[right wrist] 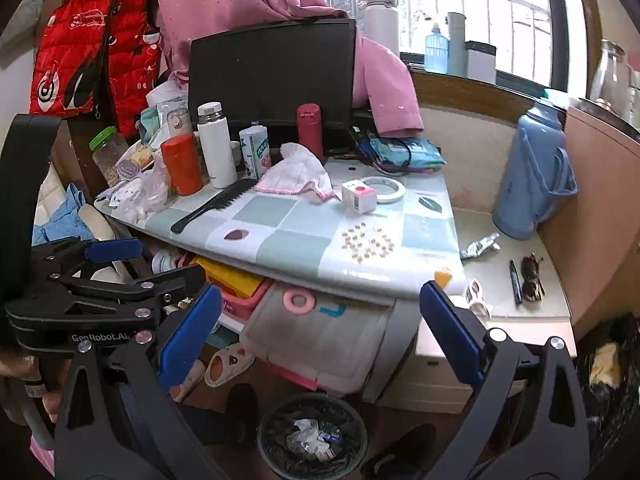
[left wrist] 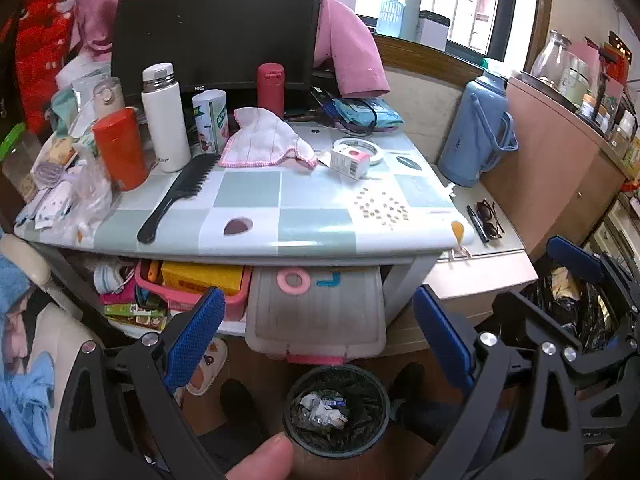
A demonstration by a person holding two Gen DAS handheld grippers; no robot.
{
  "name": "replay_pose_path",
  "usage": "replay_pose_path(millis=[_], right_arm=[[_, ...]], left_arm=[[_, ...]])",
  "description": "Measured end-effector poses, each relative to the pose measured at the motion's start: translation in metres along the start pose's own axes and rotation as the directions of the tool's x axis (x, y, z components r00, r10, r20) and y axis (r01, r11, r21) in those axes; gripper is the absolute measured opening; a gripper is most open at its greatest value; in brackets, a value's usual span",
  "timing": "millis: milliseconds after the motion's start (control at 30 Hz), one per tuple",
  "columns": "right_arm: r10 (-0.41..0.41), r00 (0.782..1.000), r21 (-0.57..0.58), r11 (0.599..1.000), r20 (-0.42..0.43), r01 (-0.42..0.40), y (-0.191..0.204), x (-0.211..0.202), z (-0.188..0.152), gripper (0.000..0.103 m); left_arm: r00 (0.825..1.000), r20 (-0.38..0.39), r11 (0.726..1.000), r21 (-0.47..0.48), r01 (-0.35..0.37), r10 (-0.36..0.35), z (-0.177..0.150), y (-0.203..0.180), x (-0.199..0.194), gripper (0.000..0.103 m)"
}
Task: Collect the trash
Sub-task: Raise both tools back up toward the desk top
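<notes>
With both hand-held grippers, left (left wrist: 316,332) and right (right wrist: 320,332), gaping empty above the round black mesh bin (right wrist: 312,436), I'd next approach the crumpled silver wrapper (right wrist: 480,245) ahead, low and square.

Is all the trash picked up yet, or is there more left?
Some looks done: crumpled paper already lies in the small black bin on the floor. Nothing is in hand now: the left tongs and right tongs are both open and empty. Probably left: a crumpled silver wrapper on the low side table near the blue thermos, and maybe the little box on the checked table.
</notes>
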State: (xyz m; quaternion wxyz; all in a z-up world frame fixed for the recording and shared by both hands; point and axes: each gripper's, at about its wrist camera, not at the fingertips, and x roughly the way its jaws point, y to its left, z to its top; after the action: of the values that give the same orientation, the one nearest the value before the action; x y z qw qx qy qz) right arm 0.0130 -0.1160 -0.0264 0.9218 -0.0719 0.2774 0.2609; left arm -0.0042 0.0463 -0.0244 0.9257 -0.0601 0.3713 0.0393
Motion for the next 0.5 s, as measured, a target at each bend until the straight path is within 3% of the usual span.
replay_pose_path(millis=[500], right_arm=[[0.062,0.996,0.008,0.998,-0.066,-0.062,-0.035,0.114,0.054,0.098]], left_arm=[[0.998,-0.062,0.999,-0.033,-0.003,0.001,0.07,0.023,0.094,0.092]])
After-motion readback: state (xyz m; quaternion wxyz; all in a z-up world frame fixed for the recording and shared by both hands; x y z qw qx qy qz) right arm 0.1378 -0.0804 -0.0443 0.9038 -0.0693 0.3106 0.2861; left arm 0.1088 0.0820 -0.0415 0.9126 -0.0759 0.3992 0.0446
